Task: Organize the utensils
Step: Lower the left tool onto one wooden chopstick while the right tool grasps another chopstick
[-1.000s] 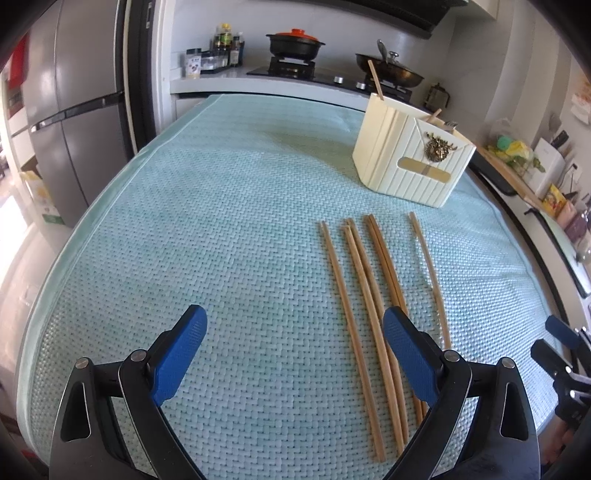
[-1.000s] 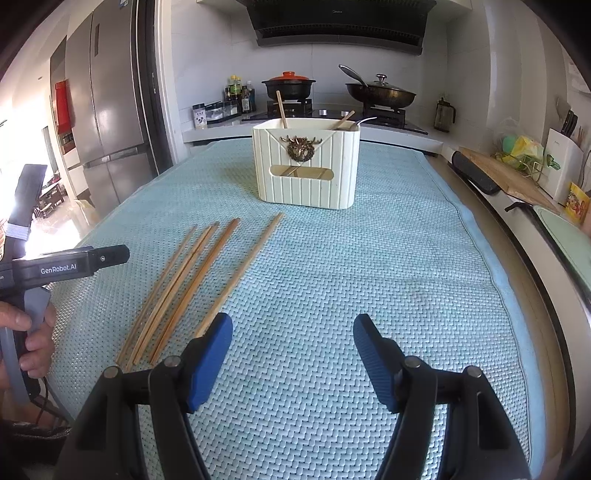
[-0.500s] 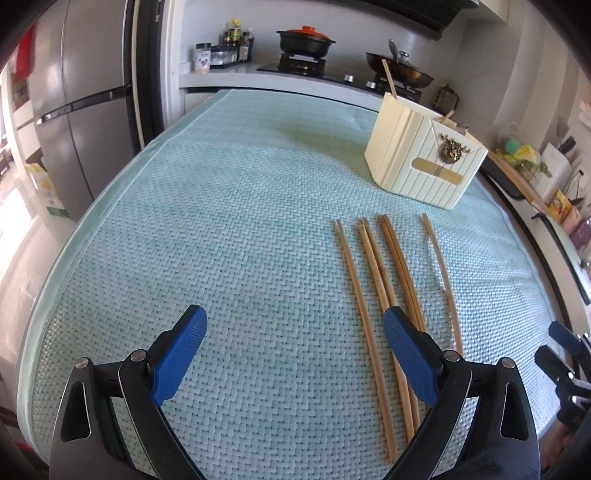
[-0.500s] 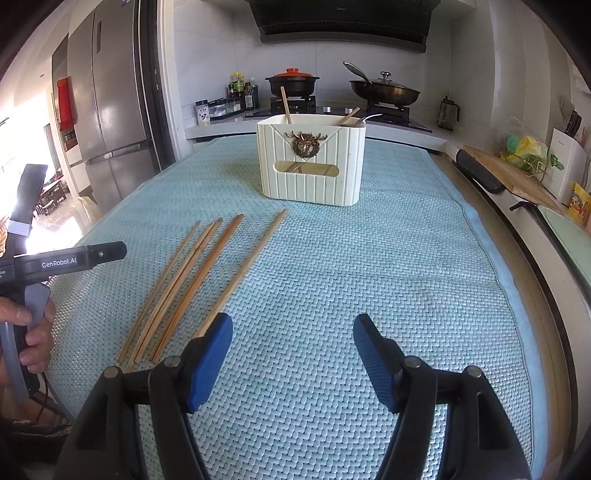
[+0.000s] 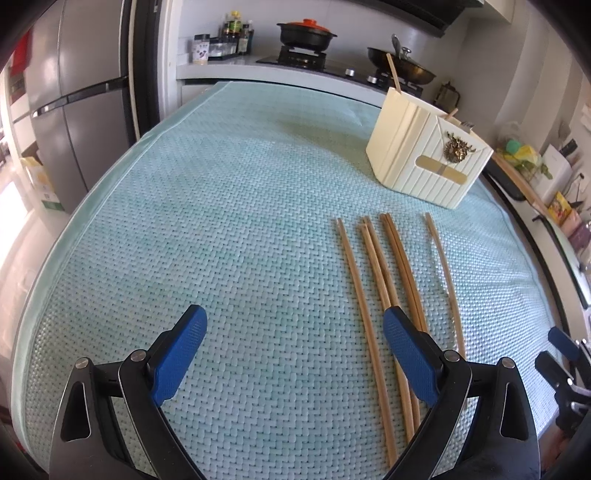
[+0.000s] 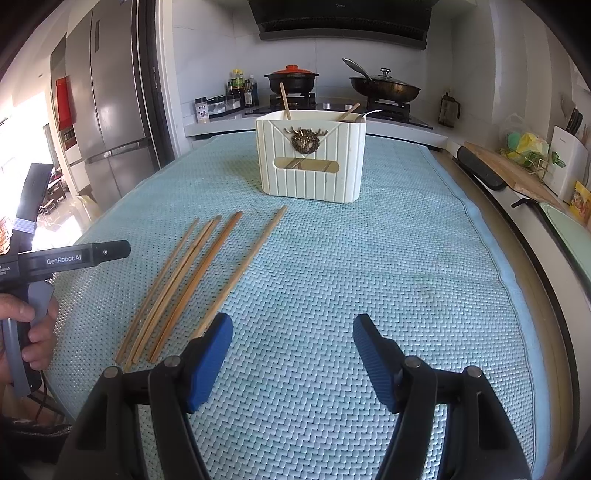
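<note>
Pick-up not yet begun, I judge; the left gripper and right gripper both hover with jaws apart and empty; six long wooden chopsticks lie loose near the pale-green woven mat's near-left edge, well short of the ribbed cream utensil holder toward its far edge; next, one gripper must close on a single stick.

A home kitchen: gas stove with pots, tall refrigerator, range hood.

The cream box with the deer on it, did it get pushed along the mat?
No. The cream box sits at the same spot against the chopsticks; only the camera shifted.
</note>
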`<state>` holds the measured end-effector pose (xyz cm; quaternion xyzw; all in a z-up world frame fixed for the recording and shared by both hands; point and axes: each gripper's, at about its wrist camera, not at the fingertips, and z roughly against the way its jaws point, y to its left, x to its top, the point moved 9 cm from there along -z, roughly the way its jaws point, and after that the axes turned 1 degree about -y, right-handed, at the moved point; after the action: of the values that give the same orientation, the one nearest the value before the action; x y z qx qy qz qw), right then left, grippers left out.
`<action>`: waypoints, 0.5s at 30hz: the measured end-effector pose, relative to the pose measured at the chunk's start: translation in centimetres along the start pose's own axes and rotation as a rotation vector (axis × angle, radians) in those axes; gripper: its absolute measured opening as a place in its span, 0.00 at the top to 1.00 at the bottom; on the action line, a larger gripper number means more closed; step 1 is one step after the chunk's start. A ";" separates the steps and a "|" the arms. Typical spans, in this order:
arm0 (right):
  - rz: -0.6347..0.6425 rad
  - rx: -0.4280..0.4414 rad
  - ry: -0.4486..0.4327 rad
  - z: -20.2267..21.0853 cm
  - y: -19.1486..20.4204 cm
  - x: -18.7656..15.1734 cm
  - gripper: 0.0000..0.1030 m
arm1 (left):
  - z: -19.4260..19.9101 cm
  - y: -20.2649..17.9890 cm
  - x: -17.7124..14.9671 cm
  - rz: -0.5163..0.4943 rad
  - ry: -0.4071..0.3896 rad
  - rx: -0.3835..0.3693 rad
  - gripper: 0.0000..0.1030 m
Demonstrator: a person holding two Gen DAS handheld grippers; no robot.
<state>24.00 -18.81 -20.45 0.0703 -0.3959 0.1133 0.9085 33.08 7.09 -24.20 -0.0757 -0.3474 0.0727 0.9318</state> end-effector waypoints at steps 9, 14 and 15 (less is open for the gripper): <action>-0.006 0.017 0.014 -1.2 -0.1 0.8 0.33 | -2.3 -2.3 1.8 -0.060 0.007 -0.010 0.06; -0.003 0.031 -0.002 -1.6 0.2 2.1 0.33 | -4.6 -2.9 2.9 -0.085 0.022 0.010 0.06; -0.003 0.034 -0.002 -1.7 0.3 2.3 0.33 | -5.0 -3.0 3.0 -0.094 0.027 0.023 0.06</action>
<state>26.67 -17.85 -19.89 0.0863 -0.3950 0.1186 0.9069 38.85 4.28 -25.47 -0.0496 -0.3369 0.0320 0.9397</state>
